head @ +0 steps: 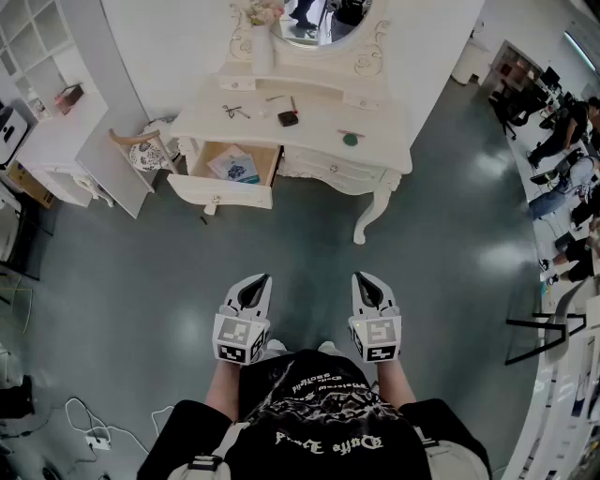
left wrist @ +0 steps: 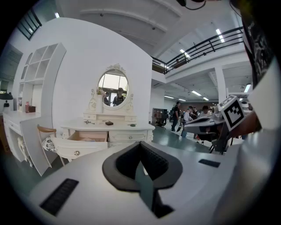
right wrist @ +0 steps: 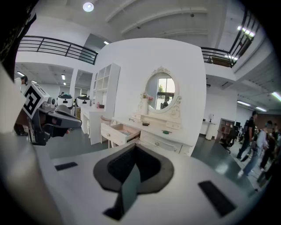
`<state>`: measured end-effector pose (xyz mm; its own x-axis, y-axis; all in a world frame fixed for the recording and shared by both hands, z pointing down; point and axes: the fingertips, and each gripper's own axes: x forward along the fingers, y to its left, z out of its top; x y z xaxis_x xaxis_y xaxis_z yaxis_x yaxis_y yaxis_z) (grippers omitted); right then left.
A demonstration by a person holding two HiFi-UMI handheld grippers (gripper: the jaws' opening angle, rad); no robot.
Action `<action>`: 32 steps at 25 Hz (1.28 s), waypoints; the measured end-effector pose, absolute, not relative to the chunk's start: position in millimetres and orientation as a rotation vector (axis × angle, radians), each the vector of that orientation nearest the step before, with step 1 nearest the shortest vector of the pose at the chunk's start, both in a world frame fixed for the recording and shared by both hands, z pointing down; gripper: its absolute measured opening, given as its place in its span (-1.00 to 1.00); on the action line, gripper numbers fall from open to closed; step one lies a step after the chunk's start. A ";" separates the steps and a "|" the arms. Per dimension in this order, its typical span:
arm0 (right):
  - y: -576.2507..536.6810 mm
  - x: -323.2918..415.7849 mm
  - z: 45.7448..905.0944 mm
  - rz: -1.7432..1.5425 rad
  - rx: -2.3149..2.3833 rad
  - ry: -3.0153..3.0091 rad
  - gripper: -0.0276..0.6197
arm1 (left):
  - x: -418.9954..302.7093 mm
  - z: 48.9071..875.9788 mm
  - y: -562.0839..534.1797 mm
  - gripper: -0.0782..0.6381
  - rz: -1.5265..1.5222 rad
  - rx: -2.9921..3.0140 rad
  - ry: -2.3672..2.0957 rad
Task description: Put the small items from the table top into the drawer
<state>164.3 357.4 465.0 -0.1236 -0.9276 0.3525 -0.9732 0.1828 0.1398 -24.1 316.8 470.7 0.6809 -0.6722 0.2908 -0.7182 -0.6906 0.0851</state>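
Closest to the body: left gripper (head: 254, 284) and right gripper (head: 367, 281), side by side over bare floor (head: 309, 244), jaws together on each, nothing between them. Well apart from the table (head: 384, 131); no item within reach. Judged as approach stage, task not yet begun.

Further out, on the floor just before the drawer front: small dark object (head: 203, 219), unidentified. Beyond it: left drawer (head: 220, 192) pulled open, booklet (head: 234, 167) inside; right drawer (head: 333, 169) shut.

On the table top, behind the drawers: apparent scissors (head: 234, 111), black block (head: 288, 118), red stick (head: 292, 101), green disc (head: 351, 139). Farthest: mirror (head: 319, 28).

Risks, as judged:
- Closed jaws arriving at an item and knocking it off the edge; calls for opening before the reach.
- Thin, flat items likely to slip from the pads or skid on the smooth top.
- Open drawer front jutting into the approach path; possible bump on the way in.
- Chair (head: 131, 141) close at the left, crowding the left arm.
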 end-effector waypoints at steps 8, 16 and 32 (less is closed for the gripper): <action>354.0 154.1 462.5 0.174 1.841 -2.113 -0.89 | -39.6 469.6 315.8 -0.74 0.348 2.718 -1.107; 351.3 138.4 459.6 0.175 1.873 -2.121 -0.89 | -64.1 467.9 306.1 -0.74 0.332 2.706 -1.127; 277.5 142.3 477.9 0.215 1.794 -2.197 -0.89 | -67.4 476.4 247.5 -0.74 0.299 2.625 -1.247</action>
